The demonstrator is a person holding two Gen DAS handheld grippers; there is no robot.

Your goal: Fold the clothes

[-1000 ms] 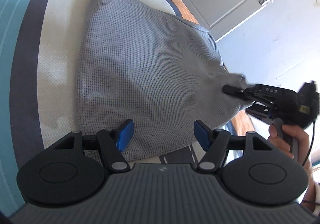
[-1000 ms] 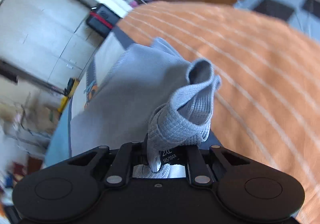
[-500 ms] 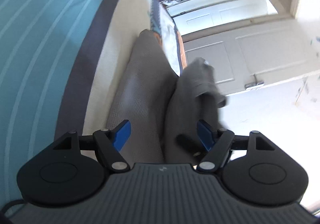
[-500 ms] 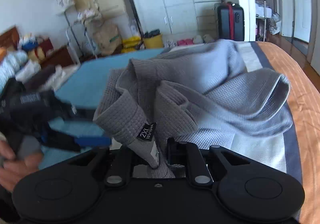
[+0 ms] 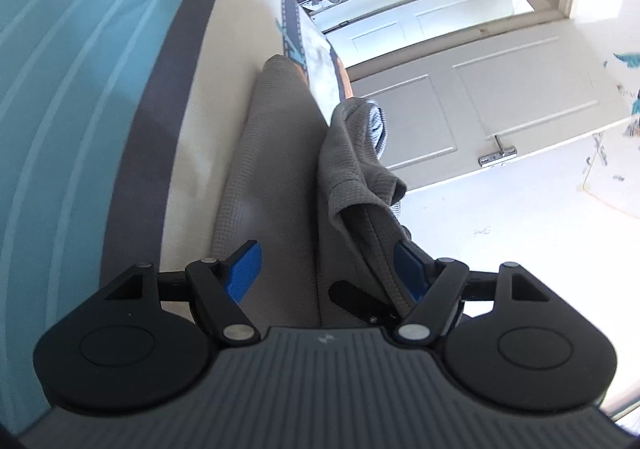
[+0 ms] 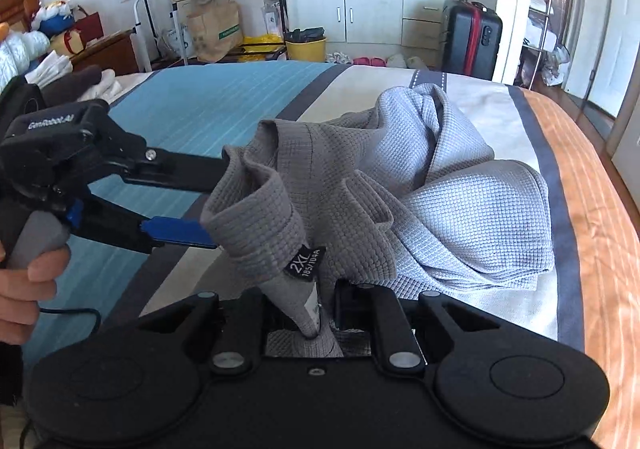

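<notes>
waffle-knit grey top (image 6: 460, 185), right gripper (image 6: 316, 313) fingers clamped on collar, left gripper (image 5: 324, 273) fingers apart

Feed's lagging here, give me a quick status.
Right gripper shut on the grey shirt collar. Left gripper open, fabric between its fingers. Shirt bunched on bed. Nothing in the way.

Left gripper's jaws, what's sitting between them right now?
A fold of the grey waffle-knit garment hangs between the open jaws of the left gripper, with the tip of the right gripper clamping it there. The left wrist view shows this best.
</notes>
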